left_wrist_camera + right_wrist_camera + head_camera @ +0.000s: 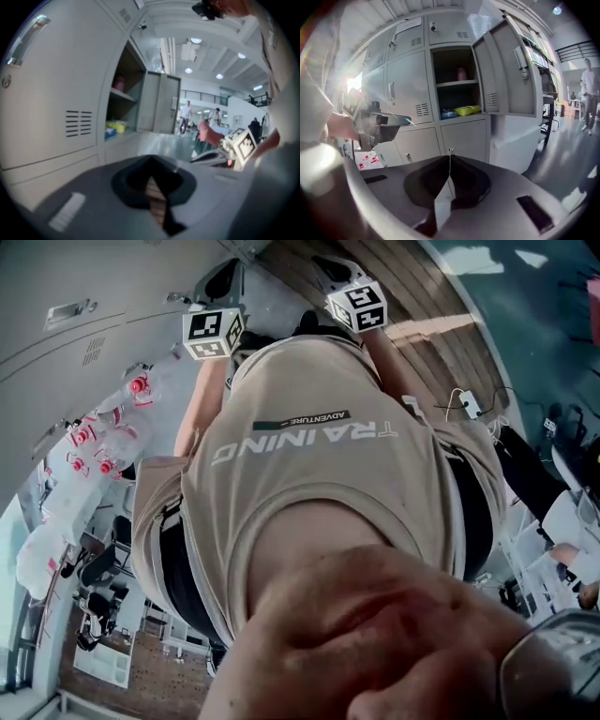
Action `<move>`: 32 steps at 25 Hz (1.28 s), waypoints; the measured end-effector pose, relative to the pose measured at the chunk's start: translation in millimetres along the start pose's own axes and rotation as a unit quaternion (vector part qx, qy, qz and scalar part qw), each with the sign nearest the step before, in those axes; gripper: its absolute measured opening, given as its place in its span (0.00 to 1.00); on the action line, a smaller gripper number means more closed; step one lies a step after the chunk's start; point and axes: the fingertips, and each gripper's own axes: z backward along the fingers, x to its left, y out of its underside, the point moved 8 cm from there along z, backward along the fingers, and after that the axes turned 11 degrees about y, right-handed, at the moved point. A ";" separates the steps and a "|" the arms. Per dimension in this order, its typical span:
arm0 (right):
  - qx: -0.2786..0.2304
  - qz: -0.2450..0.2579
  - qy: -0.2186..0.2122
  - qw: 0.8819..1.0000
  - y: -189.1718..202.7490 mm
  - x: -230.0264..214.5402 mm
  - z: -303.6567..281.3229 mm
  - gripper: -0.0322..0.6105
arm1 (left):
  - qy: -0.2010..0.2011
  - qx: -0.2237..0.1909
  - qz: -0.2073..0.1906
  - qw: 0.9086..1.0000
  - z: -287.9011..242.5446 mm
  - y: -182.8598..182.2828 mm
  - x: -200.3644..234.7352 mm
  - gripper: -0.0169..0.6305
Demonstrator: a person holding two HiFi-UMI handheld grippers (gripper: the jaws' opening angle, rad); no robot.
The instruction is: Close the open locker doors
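While the left gripper (151, 164) and right gripper (449, 157) both hang empty with jaws pressed together, the open locker door (506, 70) stands ahead of them. Best push its free edge with a flat side.

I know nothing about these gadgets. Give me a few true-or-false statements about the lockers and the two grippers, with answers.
1. One locker door stands open. True.
2. The open locker is empty. False: a pink thing sits on its upper shelf and a yellow thing on the shelf below.
3. The right gripper has its jaws together, with nothing between them. True.
4. The left gripper grips the door. False: its jaws are shut on nothing, away from the door.
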 end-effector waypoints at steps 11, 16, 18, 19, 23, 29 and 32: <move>0.033 -0.069 0.080 0.994 38.9 -84.6 23.6 0.07 | 0.104 0.067 -0.007 0.992 -83.7 2.5 -56.0 0.02; 0.033 -0.092 0.125 0.987 30.8 -92.6 16.3 0.07 | 0.161 0.057 -0.025 0.985 -122.8 -1.7 -36.6 0.02; 0.028 -0.107 0.141 0.984 21.7 -95.5 12.8 0.07 | 0.181 0.047 -0.031 0.982 -139.4 -7.1 -27.9 0.02; 0.027 -0.109 0.149 0.982 17.1 -98.5 11.9 0.07 | 0.191 0.041 -0.030 0.980 -148.3 -10.4 -25.4 0.02; 0.016 -0.105 0.182 0.977 -2.4 -119.4 8.2 0.07 | 0.233 0.029 -0.034 0.972 -188.1 -27.0 -23.8 0.02; 0.020 -0.090 0.196 0.976 -6.5 -129.3 -0.4 0.07 | 0.263 0.013 -0.009 0.965 -199.5 -61.5 -24.5 0.02; 0.020 -0.092 0.197 0.976 -11.1 -140.8 -6.9 0.07 | 0.262 0.014 -0.003 0.965 -208.3 -67.9 -21.9 0.02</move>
